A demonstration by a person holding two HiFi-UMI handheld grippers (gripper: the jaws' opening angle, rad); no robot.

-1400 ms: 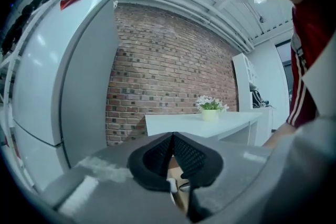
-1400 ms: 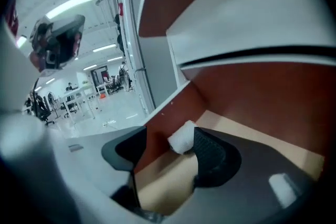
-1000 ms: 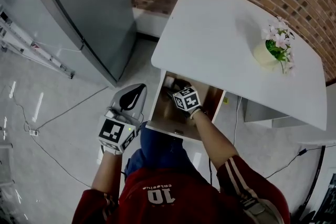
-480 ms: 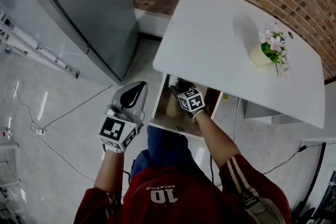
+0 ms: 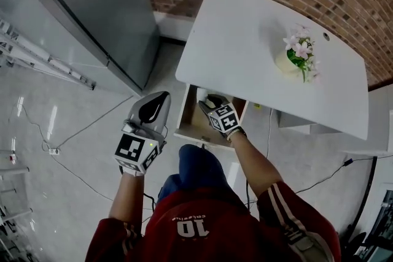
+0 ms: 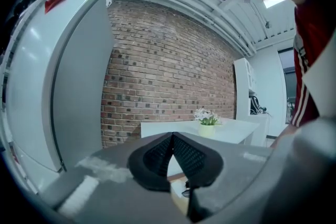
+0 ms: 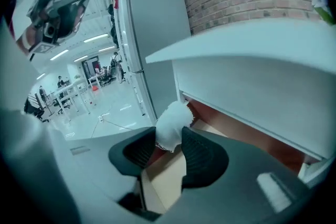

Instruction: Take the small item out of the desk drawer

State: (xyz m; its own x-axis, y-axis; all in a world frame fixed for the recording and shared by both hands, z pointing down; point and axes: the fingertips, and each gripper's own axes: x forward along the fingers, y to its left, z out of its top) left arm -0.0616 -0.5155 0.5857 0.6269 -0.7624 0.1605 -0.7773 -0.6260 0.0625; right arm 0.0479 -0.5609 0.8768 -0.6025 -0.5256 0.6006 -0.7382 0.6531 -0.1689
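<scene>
A small white crumpled item [image 7: 173, 124] sits pinched between the pads of my right gripper [image 7: 169, 139], whose jaws have just been closing on it. In the head view that gripper [image 5: 209, 102] hangs over the open desk drawer [image 5: 187, 127], with the white item [image 5: 201, 94] at its tip near the drawer's back left corner. The drawer's wooden inside [image 7: 220, 120] shows below the white desk top [image 7: 252, 55]. My left gripper [image 5: 161, 99] is held in the air left of the drawer, its jaws shut with nothing between them [image 6: 172, 135].
The white desk [image 5: 245, 40] stands against a brick wall and carries a flower pot [image 5: 288, 61]. A tall grey cabinet [image 5: 92, 3] stands to the left, with a ladder [image 5: 43, 55] and cables [image 5: 55, 150] on the floor. The person's knee [image 5: 199, 169] is just before the drawer.
The right gripper has come up out of the drawer with the white item in its jaws. The left gripper has risen too, still shut and off to the drawer's left.
</scene>
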